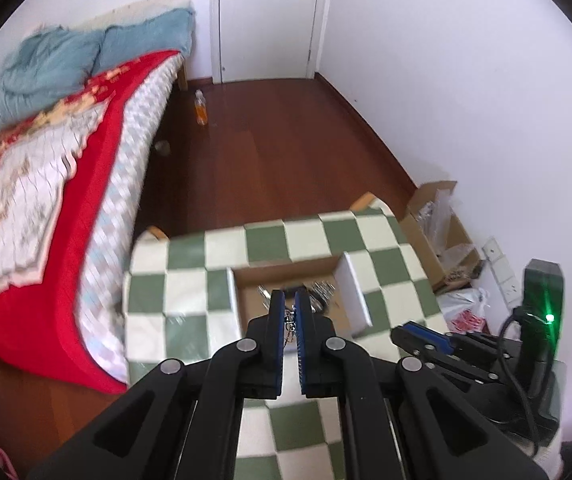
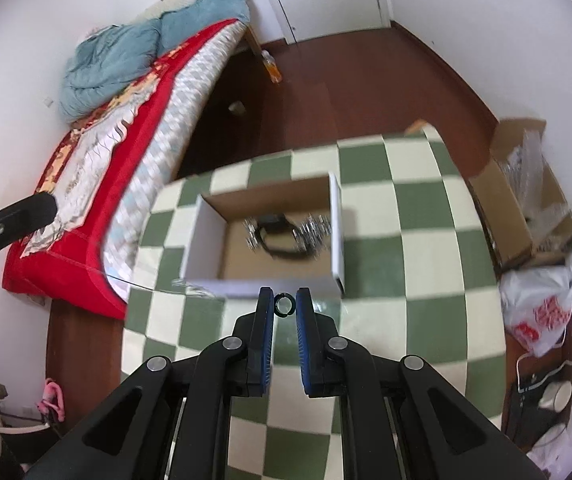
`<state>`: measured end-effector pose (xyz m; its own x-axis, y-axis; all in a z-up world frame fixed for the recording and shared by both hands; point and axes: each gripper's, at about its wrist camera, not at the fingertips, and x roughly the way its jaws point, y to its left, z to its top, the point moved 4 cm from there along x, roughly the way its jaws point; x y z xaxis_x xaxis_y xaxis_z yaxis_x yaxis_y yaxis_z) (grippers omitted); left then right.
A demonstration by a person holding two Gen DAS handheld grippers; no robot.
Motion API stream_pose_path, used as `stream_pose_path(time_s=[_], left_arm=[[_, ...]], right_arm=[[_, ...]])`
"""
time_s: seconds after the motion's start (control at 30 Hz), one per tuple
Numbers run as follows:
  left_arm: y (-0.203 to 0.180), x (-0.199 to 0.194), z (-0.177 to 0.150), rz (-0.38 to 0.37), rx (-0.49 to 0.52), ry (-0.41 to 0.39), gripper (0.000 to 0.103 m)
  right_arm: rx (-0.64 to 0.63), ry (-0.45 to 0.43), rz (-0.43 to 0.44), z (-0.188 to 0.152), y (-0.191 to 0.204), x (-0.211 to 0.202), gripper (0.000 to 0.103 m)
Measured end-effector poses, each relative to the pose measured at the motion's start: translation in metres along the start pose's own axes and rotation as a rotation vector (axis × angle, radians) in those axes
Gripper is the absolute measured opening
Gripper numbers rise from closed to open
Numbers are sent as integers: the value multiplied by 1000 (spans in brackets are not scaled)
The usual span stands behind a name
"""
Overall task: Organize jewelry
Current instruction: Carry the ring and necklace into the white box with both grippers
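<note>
I am holding a little dark ring (image 2: 284, 304) pinched in my right tongs (image 2: 284, 300) just before the box (image 2: 336, 224), my left tongs (image 1: 290, 300) are gripping a silver chain (image 1: 289, 322) over it, so next I should drop both inside, and I am seeing no readable words.

Jewelry (image 2: 286, 232) in the box (image 2: 338, 232) is smeared by motion blur

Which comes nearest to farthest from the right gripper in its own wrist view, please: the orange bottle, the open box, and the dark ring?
1. Dark ring, between the right gripper fingertips.
2. Open box, just ahead on the checked cloth.
3. Orange bottle, far off on the floor by the bed.
</note>
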<state>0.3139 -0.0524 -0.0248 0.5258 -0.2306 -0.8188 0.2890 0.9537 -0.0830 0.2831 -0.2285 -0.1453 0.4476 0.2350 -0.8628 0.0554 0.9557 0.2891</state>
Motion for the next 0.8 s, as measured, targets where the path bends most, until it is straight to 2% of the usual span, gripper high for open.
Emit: stream_pose_path(time_s=[0.1, 0.2, 0.33, 0.5, 0.63, 0.8], left_arm=[[7, 10, 15, 19, 1, -2, 3], [14, 32, 22, 9, -20, 30, 3], [20, 77, 16, -41, -72, 126, 3], [31, 111, 11, -100, -163, 191, 3], [38, 108, 20, -148, -221, 181, 3], [45, 81, 44, -141, -206, 115, 3]], right_arm=[[-9, -9, 7, 22, 7, 0, 11], [-14, -1, 11, 40, 10, 9, 11], [-14, 41, 6, 54, 10, 36, 11], [-11, 109, -3, 55, 4, 72, 11], [-1, 136, -2, 53, -2, 88, 11], [8, 135, 15, 54, -4, 90, 11]])
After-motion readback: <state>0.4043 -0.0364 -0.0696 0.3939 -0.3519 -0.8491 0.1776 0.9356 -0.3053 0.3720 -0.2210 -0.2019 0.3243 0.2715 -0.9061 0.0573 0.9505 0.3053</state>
